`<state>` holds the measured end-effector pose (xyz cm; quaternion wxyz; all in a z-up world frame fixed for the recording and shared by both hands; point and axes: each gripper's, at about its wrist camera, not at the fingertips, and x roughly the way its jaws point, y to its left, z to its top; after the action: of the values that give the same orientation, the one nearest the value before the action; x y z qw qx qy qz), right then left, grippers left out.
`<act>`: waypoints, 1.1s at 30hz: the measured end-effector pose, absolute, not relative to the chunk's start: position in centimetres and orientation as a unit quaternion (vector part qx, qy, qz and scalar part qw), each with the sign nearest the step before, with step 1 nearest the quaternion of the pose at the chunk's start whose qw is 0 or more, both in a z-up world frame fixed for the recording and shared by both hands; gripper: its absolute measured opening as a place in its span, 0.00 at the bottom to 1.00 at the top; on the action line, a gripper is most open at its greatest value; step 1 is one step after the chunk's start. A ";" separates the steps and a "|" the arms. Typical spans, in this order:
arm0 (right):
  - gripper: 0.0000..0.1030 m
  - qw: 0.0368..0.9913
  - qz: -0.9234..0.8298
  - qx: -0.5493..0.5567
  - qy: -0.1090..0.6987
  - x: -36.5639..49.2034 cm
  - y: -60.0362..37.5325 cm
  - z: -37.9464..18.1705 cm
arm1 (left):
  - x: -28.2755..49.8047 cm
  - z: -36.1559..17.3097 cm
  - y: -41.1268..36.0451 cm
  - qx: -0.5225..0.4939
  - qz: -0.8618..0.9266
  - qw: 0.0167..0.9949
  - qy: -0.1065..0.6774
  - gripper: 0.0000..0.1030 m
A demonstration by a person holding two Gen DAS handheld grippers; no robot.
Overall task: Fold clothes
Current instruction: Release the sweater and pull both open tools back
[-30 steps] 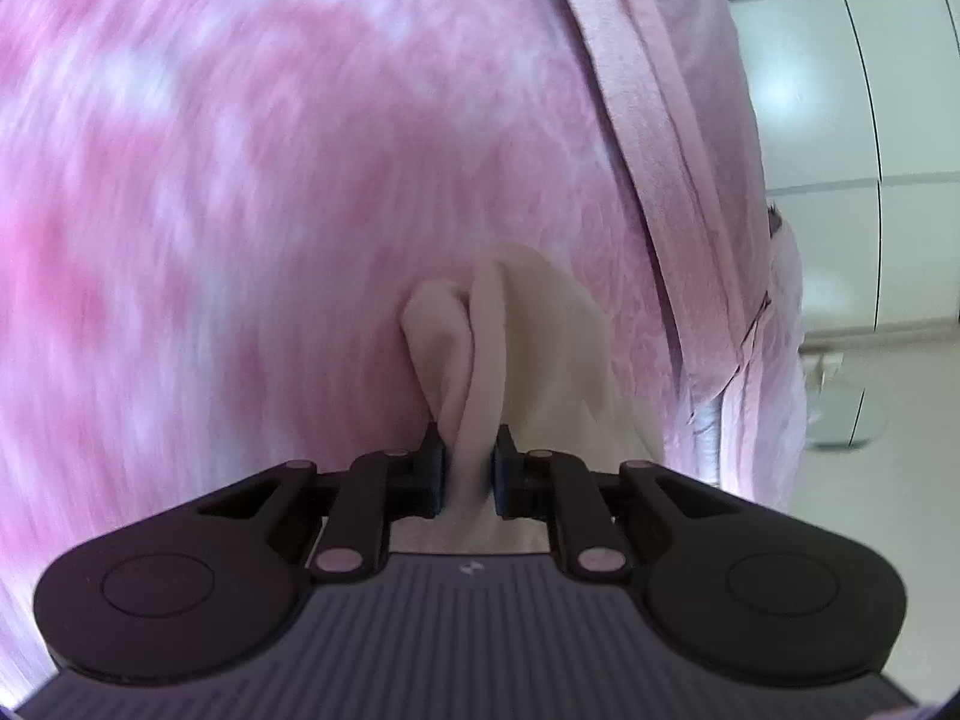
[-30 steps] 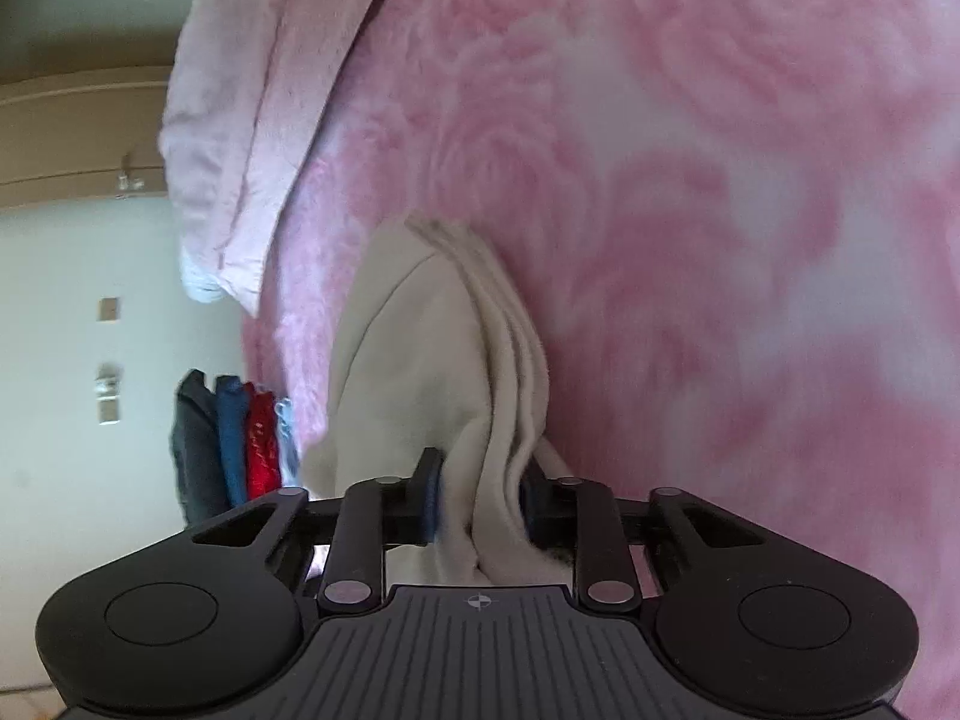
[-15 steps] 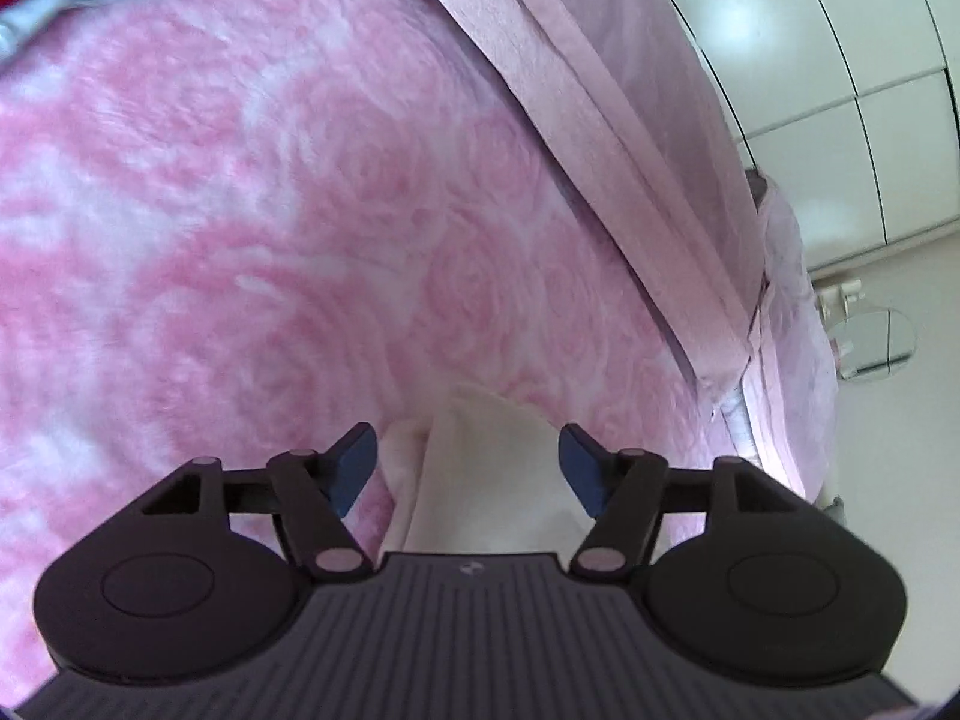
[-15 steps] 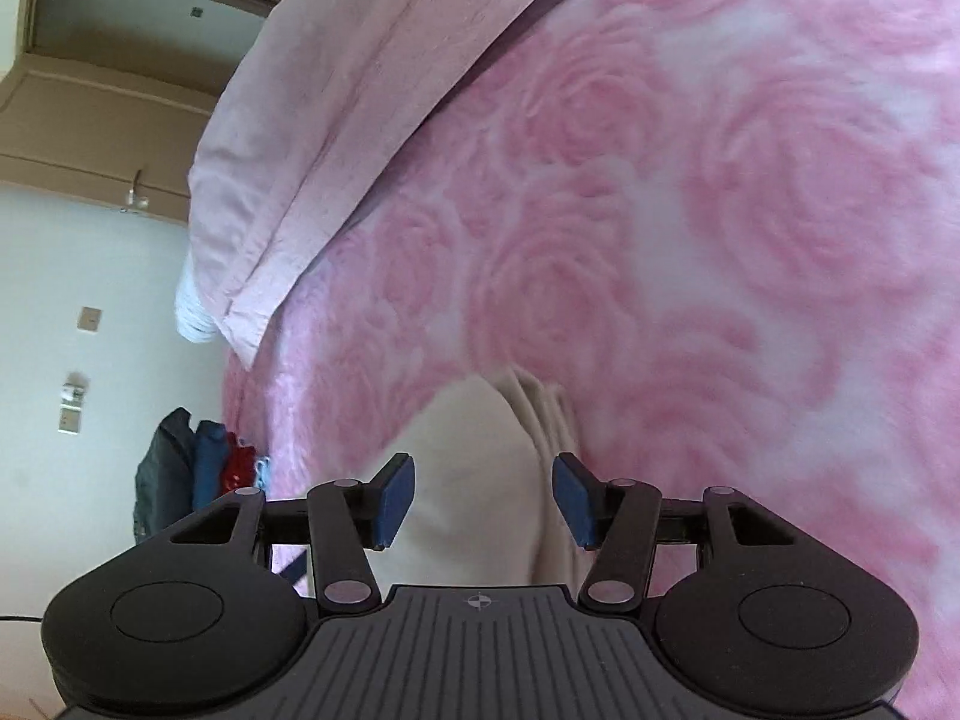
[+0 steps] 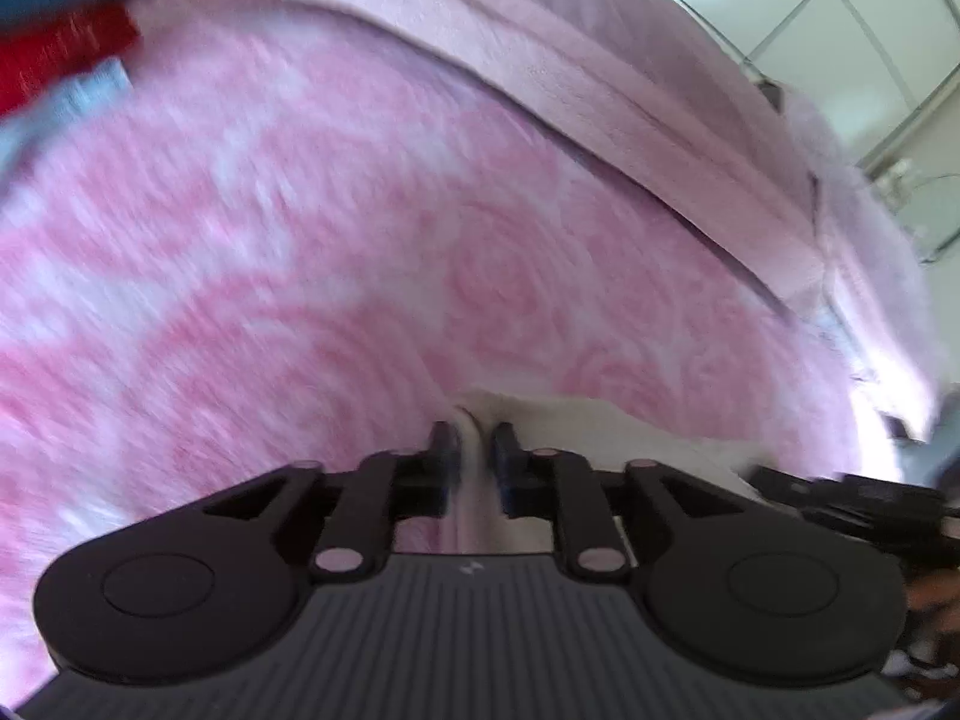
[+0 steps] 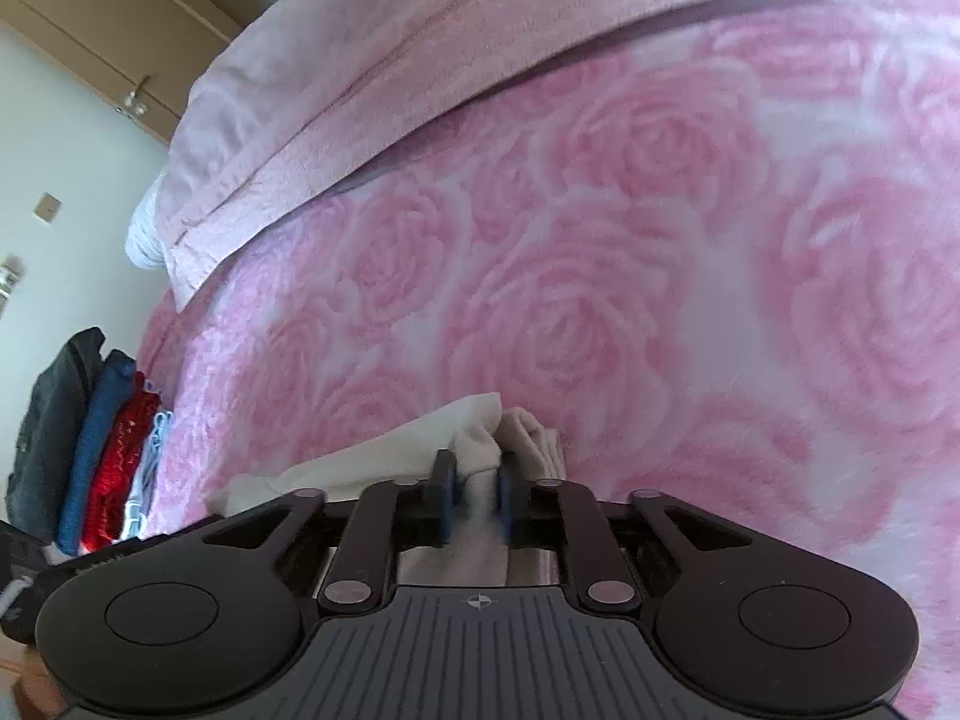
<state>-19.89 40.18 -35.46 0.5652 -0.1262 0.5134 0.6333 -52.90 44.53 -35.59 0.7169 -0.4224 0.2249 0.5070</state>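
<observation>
Cream garment [image 6: 474, 444] between both closing tongs, on pink blanket [image 6: 660, 240]

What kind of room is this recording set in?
Most likely a bedroom: a pink rose-patterned blanket covers a bed, a pale pink pillow lies at its far edge, a stack of folded clothes sits beside it, and a wooden door stands behind.

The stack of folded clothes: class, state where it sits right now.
In the right wrist view, the stack of folded clothes stands at the far left, at the edge of the pink rose blanket, below the pale pink pillow.
</observation>
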 end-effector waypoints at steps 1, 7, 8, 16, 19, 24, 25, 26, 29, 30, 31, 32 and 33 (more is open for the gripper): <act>0.31 0.584 0.628 -0.136 0.496 -20.0 39.8 -34.5 | -52.9 -34.5 44.1 -0.409 0.521 0.715 0.225 0.19; 0.31 0.611 0.667 -0.176 0.388 -23.0 37.5 -30.4 | -48.5 -31.5 42.8 -0.375 0.444 0.780 0.231 0.08; 0.29 0.597 0.679 -0.185 0.385 -23.7 37.6 -30.6 | -46.9 -32.1 42.9 -0.356 0.430 0.790 0.254 0.08; 0.15 0.576 0.689 -0.260 0.355 -25.5 39.3 -36.1 | -44.2 -37.5 43.6 -0.339 0.432 0.785 0.286 0.13; 0.15 0.580 0.680 -0.248 0.373 -24.7 38.9 -34.9 | -44.9 -35.1 42.3 -0.323 0.453 0.778 0.292 0.09; 0.15 0.612 0.666 -0.216 0.368 -23.8 33.7 -30.1 | -47.3 -30.7 37.4 -0.324 0.456 0.781 0.279 0.09; 0.15 0.612 0.668 -0.214 0.366 -24.0 32.4 -29.2 | -47.4 -30.2 36.2 -0.332 0.449 0.782 0.277 0.09; 0.15 0.607 0.671 -0.215 0.366 -24.3 31.1 -28.6 | -47.2 -30.1 35.2 -0.336 0.443 0.784 0.276 0.09; 0.15 0.587 0.686 -0.219 0.370 -26.1 27.9 -27.5 | -46.3 -30.1 32.5 -0.345 0.427 0.790 0.274 0.10; 0.15 0.579 0.691 -0.223 0.371 -26.8 27.4 -27.7 | -45.8 -30.8 32.2 -0.351 0.428 0.784 0.282 0.10; 0.15 0.571 0.695 -0.229 0.372 -27.4 27.1 -28.2 | -45.3 -31.8 32.0 -0.358 0.430 0.775 0.293 0.10; 0.15 0.566 0.696 -0.240 0.372 -28.0 27.0 -29.0 | -44.9 -32.8 32.0 -0.366 0.434 0.765 0.304 0.10; 0.15 0.563 0.692 -0.257 0.371 -28.6 27.1 -30.0 | -44.5 -33.8 32.0 -0.373 0.439 0.755 0.314 0.09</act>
<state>-28.55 27.06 -30.02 0.5631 -0.2565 0.3714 0.6922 -44.52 32.03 -33.76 0.7545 -0.3734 0.3138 0.4391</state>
